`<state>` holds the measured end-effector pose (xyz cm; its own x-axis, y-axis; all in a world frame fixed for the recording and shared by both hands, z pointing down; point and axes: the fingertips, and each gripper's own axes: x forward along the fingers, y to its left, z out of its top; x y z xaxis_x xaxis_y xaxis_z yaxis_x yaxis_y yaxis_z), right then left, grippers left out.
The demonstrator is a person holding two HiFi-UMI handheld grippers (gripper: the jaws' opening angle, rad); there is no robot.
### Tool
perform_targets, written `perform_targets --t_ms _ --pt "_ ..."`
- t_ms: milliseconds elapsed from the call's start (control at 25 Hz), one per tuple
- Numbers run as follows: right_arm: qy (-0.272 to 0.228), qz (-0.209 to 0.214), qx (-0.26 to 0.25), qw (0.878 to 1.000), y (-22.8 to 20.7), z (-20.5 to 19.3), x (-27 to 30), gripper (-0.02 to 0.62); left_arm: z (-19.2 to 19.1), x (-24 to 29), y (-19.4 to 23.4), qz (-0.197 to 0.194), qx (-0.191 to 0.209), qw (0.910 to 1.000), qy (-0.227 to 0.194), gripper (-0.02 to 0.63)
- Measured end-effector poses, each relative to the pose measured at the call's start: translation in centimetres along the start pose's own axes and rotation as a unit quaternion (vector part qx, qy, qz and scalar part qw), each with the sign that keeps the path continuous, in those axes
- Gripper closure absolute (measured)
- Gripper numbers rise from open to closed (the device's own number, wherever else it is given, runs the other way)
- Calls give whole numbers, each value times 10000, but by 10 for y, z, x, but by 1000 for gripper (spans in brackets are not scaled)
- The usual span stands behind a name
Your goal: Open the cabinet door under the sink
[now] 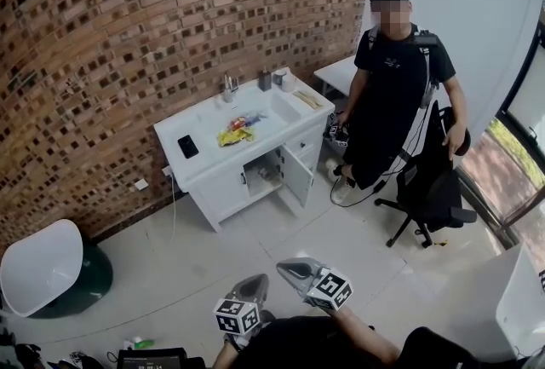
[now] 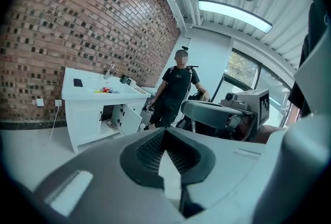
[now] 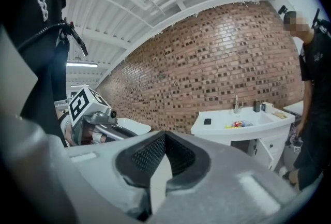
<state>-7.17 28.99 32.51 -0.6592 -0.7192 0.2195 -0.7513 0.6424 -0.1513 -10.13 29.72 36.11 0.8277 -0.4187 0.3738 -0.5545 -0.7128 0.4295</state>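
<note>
Item: white sink cabinet [image 1: 220,193], standing against the brick wall.
- Cabinet door [image 1: 298,175], under the sink at the end nearer the bystander [image 1: 392,95]: hanging swung well outward and showing the dark interior. The neighbouring door panel is sitting closed.
- Counter [image 1: 204,122]: carrying a dark phone [image 1: 187,146] near its front corner and a yellow packet [image 1: 235,135] beside the basin.
- Left hand-held gripper [image 1: 253,282]: jaws pressing together, gripping nothing, hovering over the floor well apart from the cabinet.
- Right hand-held gripper [image 1: 292,267]: likewise closed and empty, just beside the left one and pointing toward the cabinet.

Progress: the opening is looking done, since the door is standing wide. Nothing is appearing to remain unless the closed panel is also wanted.
</note>
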Motion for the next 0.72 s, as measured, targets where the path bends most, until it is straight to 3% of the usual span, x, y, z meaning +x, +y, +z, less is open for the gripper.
perform_targets --t_ms 320,720 --pt "44 -325 387 9987 4 -29 -19 604 -20 -3 12 123 169 9991 357 591" --pt "189 -235 417 9987 19 -38 -6 604 -33 -15 18 158 148 9985 507 591"
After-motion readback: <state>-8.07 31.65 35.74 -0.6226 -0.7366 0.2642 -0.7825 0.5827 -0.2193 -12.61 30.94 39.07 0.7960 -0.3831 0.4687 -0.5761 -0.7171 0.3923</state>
